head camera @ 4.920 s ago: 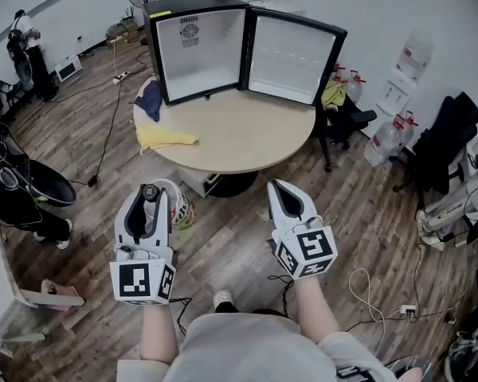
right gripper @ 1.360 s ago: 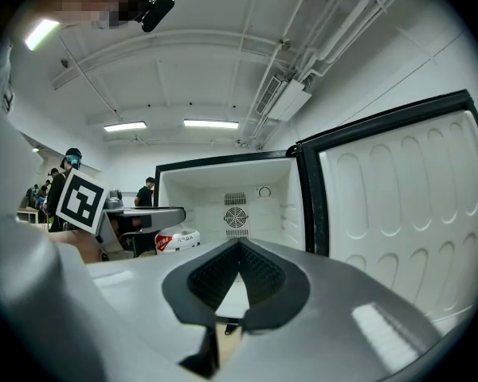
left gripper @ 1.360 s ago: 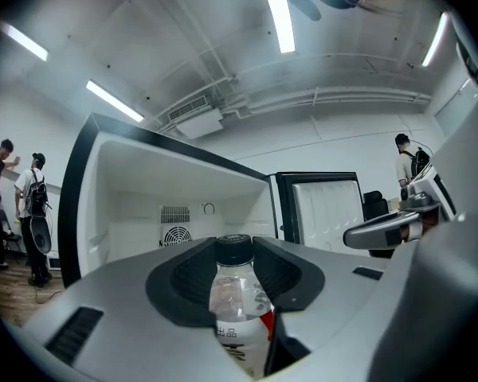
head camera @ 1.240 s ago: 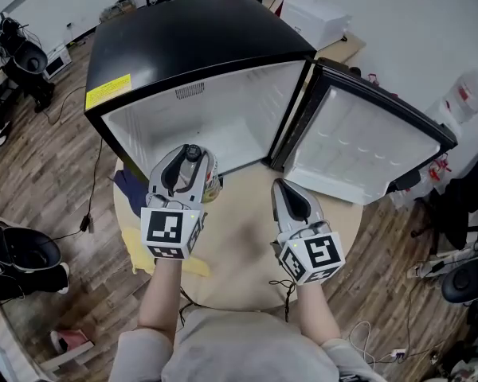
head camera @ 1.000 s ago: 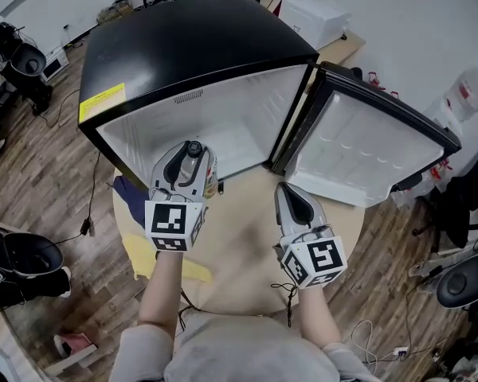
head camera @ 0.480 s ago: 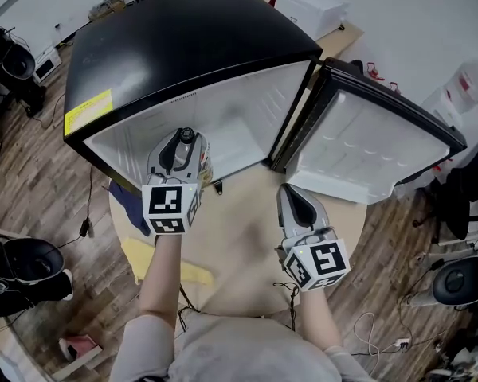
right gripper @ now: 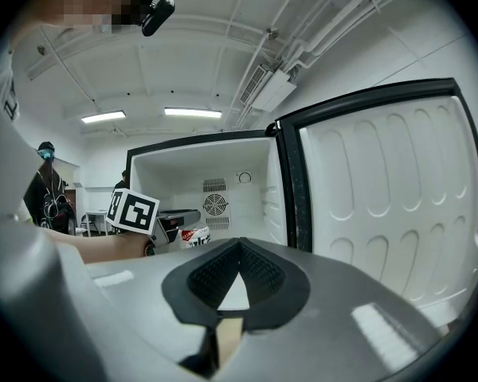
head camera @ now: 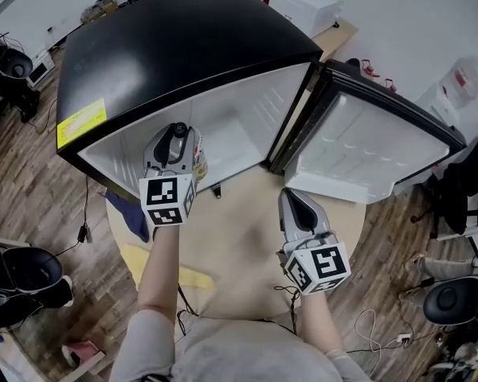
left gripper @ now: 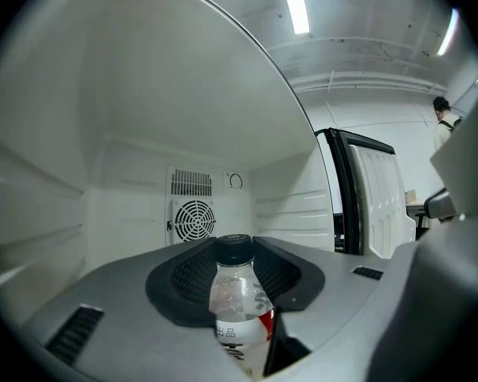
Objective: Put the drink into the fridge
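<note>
The round wooden table [head camera: 243,245] is carrying the black fridge [head camera: 183,46], which is standing on its far side with the door [head camera: 374,153] hanging open to the right. A blue cloth [head camera: 130,205] and a yellow cloth [head camera: 193,277] are lying along its left edge.

You're in a plain grey T-shirt [head camera: 239,350] with short sleeves, forearms bare down to the tools. Each hand carries a smooth, light-grey shell: the left claw [head camera: 175,136] and the right claw [head camera: 290,197] both taper to a rounded nose and are lined with black ribbed pads [right gripper: 264,275]. Behind each sits a cube [head camera: 166,200] of black-and-white square markers, and a thin dark cable [head camera: 293,307] trails under the right one.
</note>
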